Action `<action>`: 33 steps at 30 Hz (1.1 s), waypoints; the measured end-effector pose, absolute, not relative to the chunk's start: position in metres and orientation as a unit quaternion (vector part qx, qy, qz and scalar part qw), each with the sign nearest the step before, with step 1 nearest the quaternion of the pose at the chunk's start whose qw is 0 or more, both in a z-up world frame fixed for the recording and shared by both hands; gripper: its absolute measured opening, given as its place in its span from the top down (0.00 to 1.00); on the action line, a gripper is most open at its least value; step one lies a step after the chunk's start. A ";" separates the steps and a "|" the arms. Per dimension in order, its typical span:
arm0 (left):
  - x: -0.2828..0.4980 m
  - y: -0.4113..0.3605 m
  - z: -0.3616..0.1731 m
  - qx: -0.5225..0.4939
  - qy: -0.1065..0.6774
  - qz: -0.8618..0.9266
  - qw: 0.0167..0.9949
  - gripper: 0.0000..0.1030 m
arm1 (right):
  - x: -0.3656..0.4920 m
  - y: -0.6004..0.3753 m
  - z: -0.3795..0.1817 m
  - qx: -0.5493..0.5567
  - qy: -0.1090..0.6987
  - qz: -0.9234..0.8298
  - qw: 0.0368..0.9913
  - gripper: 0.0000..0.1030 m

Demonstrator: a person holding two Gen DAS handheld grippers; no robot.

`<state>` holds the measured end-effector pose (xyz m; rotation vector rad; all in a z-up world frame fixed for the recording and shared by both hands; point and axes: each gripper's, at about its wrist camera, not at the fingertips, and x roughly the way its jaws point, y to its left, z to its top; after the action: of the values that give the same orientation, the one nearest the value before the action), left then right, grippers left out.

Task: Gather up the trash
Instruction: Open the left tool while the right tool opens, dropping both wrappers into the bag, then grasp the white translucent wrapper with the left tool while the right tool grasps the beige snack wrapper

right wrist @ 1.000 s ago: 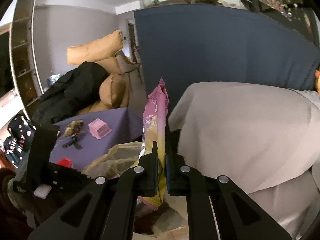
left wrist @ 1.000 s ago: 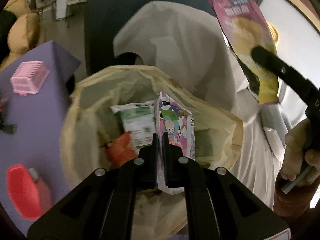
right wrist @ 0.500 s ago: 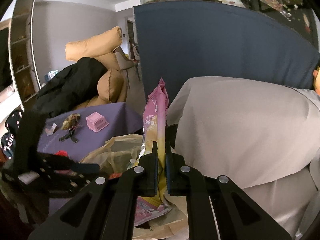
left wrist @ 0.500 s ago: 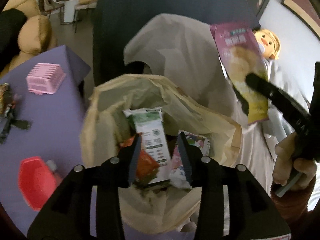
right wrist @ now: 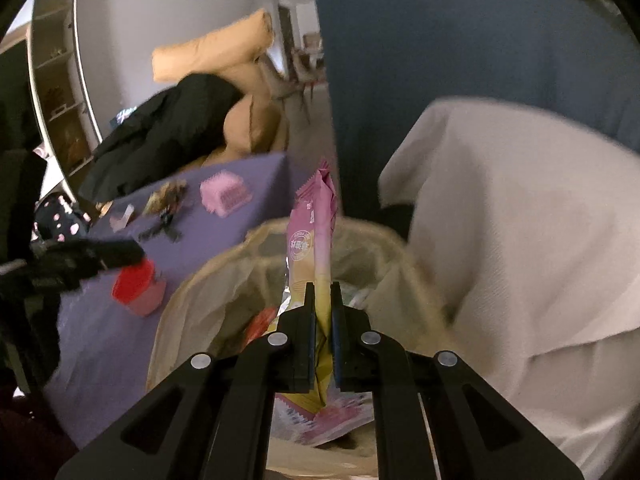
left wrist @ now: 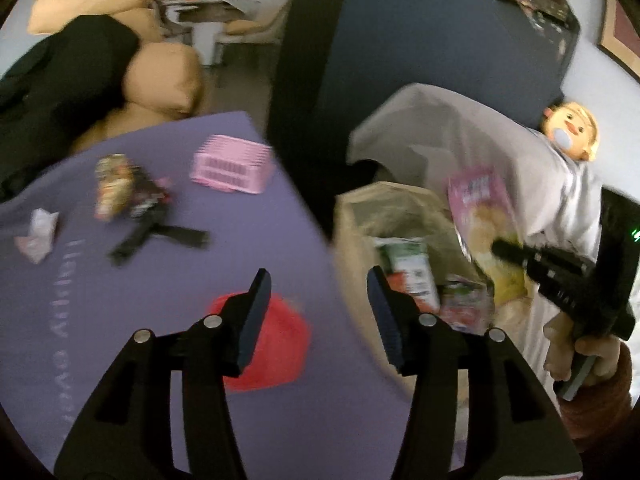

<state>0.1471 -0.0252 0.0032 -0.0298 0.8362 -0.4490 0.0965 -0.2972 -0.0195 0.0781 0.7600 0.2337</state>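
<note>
bench [left wrist: 168, 288]: purple cover, sits just left of the bag, bits of stuff scattered on it
trash bag [right wrist: 208, 304]: big tan liner, mouth wide open, wedged between the bench and a pale draped sheet [right wrist: 520, 216]
inside the bag: a green and white packet [left wrist: 408, 268], something red [right wrist: 256, 324] under it, and a pink printed wrapper [left wrist: 464, 308] lower down
right tool [right wrist: 322, 292]: clamped tight on a pink and yellow snack packet [right wrist: 314, 236], which stands upright right over the bag's mouth, bottom end hanging inside
left tool [left wrist: 318, 288]: jaws have just been opening, nothing between them, it's hanging above the bench edge next to the bag
pink basket [left wrist: 234, 164]: upside down on the bench's far side, can't see inside
red container [left wrist: 276, 344]: near corner of the bench, blurry, contents no idea
still on the bench: a crumpled dark wrapper [left wrist: 114, 184], a black ribbon thing [left wrist: 156, 228] touching it, a white paper scrap [left wrist: 38, 232] off to the left
</note>
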 end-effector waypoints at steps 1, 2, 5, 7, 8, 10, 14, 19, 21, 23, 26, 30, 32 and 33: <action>0.147 -0.014 0.002 -0.018 0.403 -0.205 0.892 0.53 | 0.100 -0.295 -0.027 0.041 0.381 0.116 0.916 0.92; 0.147 -0.005 0.001 -0.023 0.406 -0.197 0.892 0.53 | 0.103 -0.293 -0.035 0.045 0.393 0.119 0.911 0.92; 0.147 0.017 -0.005 -0.036 0.411 -0.180 0.893 0.52 | 0.114 -0.286 -0.059 0.050 0.432 0.119 0.893 0.92; 0.148 0.028 -0.009 -0.046 0.413 -0.173 0.893 0.52 | 0.120 -0.279 -0.075 0.044 0.460 0.119 0.879 0.92; 0.147 0.034 -0.012 -0.052 0.416 -0.169 0.892 0.52 | 0.122 -0.276 -0.080 0.040 0.468 0.117 0.875 0.92; 0.147 0.047 -0.017 -0.062 0.419 -0.161 0.892 0.52 | 0.123 -0.271 -0.089 0.027 0.482 0.110 0.869 0.92; 0.146 0.067 -0.021 -0.075 0.421 -0.145 0.892 0.52 | 0.124 -0.270 -0.093 0.029 0.491 0.100 0.865 0.92; 0.146 0.094 -0.022 -0.092 0.418 -0.124 0.895 0.52 | 0.125 -0.267 -0.085 0.016 0.493 0.096 0.865 0.73; 0.144 0.107 -0.022 -0.102 0.415 -0.113 0.897 0.52 | 0.121 -0.267 -0.074 0.004 0.483 0.093 0.871 0.50; 0.143 0.121 -0.023 -0.112 0.411 -0.100 0.899 0.51 | 0.118 -0.267 -0.062 0.002 0.475 0.095 0.875 0.48; 0.141 0.144 -0.025 -0.131 0.406 -0.077 0.901 0.51 | 0.112 -0.259 -0.034 -0.010 0.445 0.102 0.890 0.48; 0.137 0.179 -0.027 -0.160 0.398 -0.040 0.903 0.51 | 0.108 -0.238 -0.001 -0.033 0.403 0.129 0.905 0.48; 0.135 0.196 -0.028 -0.173 0.394 -0.021 0.902 0.51 | 0.112 -0.220 0.013 -0.040 0.385 0.139 0.912 0.48; 0.134 0.206 -0.028 -0.179 0.392 -0.011 0.902 0.51 | 0.116 -0.211 0.019 -0.035 0.379 0.142 0.914 0.48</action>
<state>0.1343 0.2059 -0.0283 -0.3708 0.8104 -0.0219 0.1156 -0.2110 0.0191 -0.0726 0.7816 0.2915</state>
